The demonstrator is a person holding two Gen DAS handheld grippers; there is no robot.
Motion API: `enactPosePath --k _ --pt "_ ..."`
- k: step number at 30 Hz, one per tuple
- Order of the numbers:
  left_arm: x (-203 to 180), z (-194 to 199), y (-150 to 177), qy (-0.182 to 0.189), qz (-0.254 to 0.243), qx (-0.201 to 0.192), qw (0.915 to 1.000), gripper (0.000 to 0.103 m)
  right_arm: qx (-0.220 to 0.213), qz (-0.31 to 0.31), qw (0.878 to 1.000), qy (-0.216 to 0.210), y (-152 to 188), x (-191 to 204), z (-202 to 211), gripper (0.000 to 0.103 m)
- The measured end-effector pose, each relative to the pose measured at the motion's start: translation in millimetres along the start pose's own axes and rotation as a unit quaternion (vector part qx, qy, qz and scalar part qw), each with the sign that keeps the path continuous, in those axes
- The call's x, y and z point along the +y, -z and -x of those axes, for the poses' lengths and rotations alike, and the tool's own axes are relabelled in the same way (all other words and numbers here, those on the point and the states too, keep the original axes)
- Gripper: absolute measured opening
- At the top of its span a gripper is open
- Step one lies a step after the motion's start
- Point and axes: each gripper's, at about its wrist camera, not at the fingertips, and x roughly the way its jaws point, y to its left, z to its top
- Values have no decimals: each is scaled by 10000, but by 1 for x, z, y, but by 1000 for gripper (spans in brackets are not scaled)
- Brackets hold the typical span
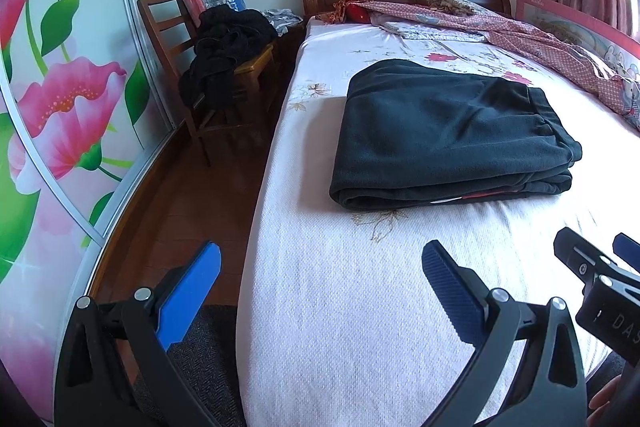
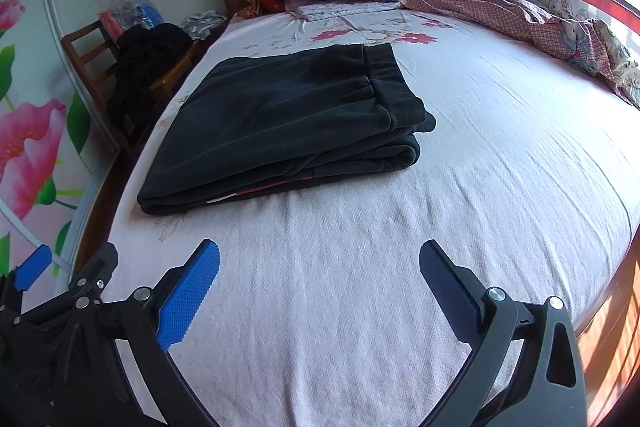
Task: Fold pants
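Folded pants (image 2: pixel 280 123) on bed (image 2: pixel 460 187); clothes-heaped chair (image 1: pixel 224 67) beside.

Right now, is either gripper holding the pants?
No: the folded dark pants lie alone on the bed sheet, while the left gripper and right gripper hang short of them, jaws wide apart.

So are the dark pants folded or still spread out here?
Folded: the pants lie as a compact stack of layers on the bed, neither hand-held gripper touching them.

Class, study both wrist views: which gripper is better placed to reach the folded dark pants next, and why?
Probably the left gripper: the pants lie toward the bed's left edge, nearer it. The right gripper is open too, but farther right.
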Motion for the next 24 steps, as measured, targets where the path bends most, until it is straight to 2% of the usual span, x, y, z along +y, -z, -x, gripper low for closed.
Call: enactPosePath --k 6,8,10,11,13,15,18,20,24 --pt "1 2 -3 61 8 25 10000 101 4 37 10000 -28 1 1 2 99" --pt "-1 6 -6 -265 -54 -98 9996 101 17 64 10000 -43 1 2 2 99" --pt "-9 10 -8 -677 -352 -239 9968 101 49 89 9999 -59 2 2 1 99" --pt "-11 12 -10 -597 -447 -217 9970 101 62 95 9999 -62 3 3 2 99" --pt "-8 15 -11 -221 -336 -67 9992 101 67 75 9999 -57 4 1 2 99" --pt "-3 17 -12 -283 -157 116 9994 101 47 35 10000 -33 3 -2 4 99" --pt "-2 18 -14 148 -115 232 9996 101 39 -53 10000 -19 2 -6 5 99" --pt "-4 15 -11 207 -119 306 9992 101 65 -60 10000 3 1 -8 3 99" --pt "-4 19 -8 275 -59 210 9994 101 97 -101 9999 -24 1 -10 3 99"
